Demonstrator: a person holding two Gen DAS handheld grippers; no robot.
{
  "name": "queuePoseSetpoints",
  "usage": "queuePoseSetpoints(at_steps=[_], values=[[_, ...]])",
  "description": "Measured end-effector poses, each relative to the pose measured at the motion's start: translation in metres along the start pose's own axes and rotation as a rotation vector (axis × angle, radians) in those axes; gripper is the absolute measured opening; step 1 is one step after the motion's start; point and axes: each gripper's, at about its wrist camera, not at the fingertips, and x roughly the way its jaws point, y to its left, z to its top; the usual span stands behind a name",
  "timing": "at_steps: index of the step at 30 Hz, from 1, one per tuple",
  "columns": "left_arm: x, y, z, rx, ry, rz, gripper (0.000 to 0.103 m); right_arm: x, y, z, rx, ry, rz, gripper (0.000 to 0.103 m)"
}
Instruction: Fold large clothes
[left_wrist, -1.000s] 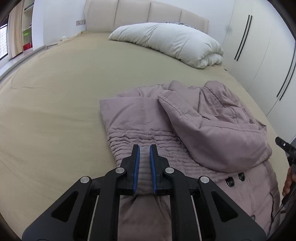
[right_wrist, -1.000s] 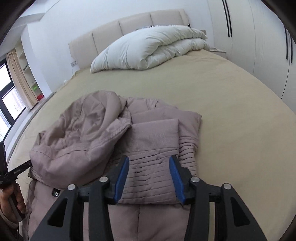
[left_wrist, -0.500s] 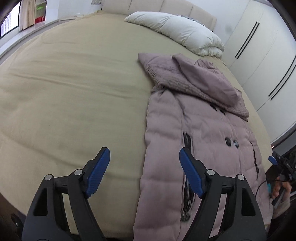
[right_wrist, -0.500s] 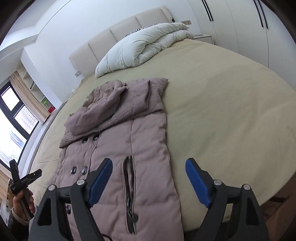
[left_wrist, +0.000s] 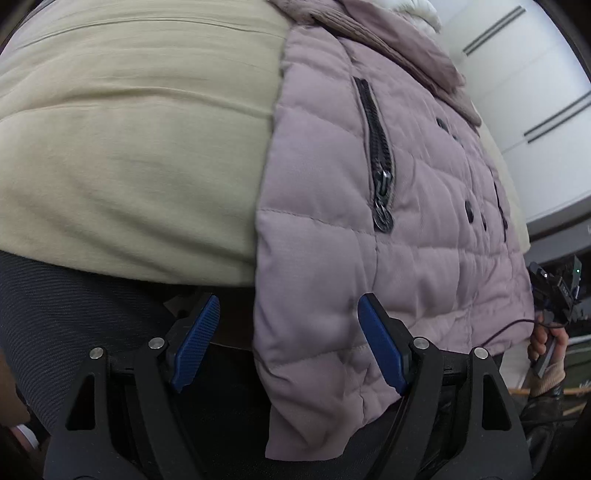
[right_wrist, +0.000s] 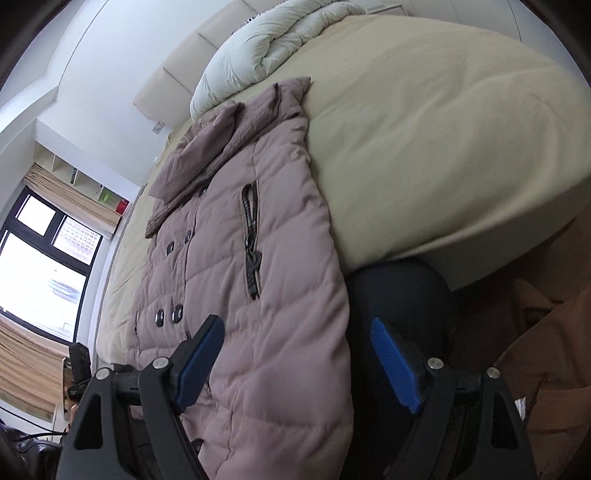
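Beige-sheeted bed (right_wrist: 424, 122) w/ a white duvet (right_wrist: 266, 48) piled at the far headboard carries a mauve quilted coat (right_wrist: 258, 258), laid front-up, long axis running far-to-near, hem spilling over the near mattress edge. Both tools sit at that hem, approx. level w/ each other: left hand-held gripper (left_wrist: 288, 341) straddles the coat's left hem corner, jaws spread wide, right pad in front of the quilting, left pad off the fabric; right hand-held gripper (right_wrist: 297, 363) frames the right hem corner, likewise spread wide. Neither pinches anything; contact w/ fabric can't be confirmed. Likely next step, judging by the layout: close on both corners & carry the hem far toward the collar (right_wrist: 207, 147).
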Motion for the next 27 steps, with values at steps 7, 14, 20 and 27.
queuePoseSetpoints(at_steps=[7,14,20,27], values=[[0.03,-0.026,0.003,0.09,0.098,-0.012,0.076,-0.008,0.0,-0.027,0.003,0.045,0.038,0.077],[0.046,-0.037,0.0,0.091,0.142,-0.052,0.044,-0.005,0.01,-0.034,-0.05,0.14,0.074,0.064],[0.042,-0.049,0.002,0.106,0.143,-0.124,0.014,-0.001,0.02,-0.034,-0.099,0.149,0.134,0.028],[-0.009,-0.038,0.061,-0.011,-0.026,-0.356,0.009,-0.007,0.054,0.006,-0.22,0.009,0.199,0.013]])
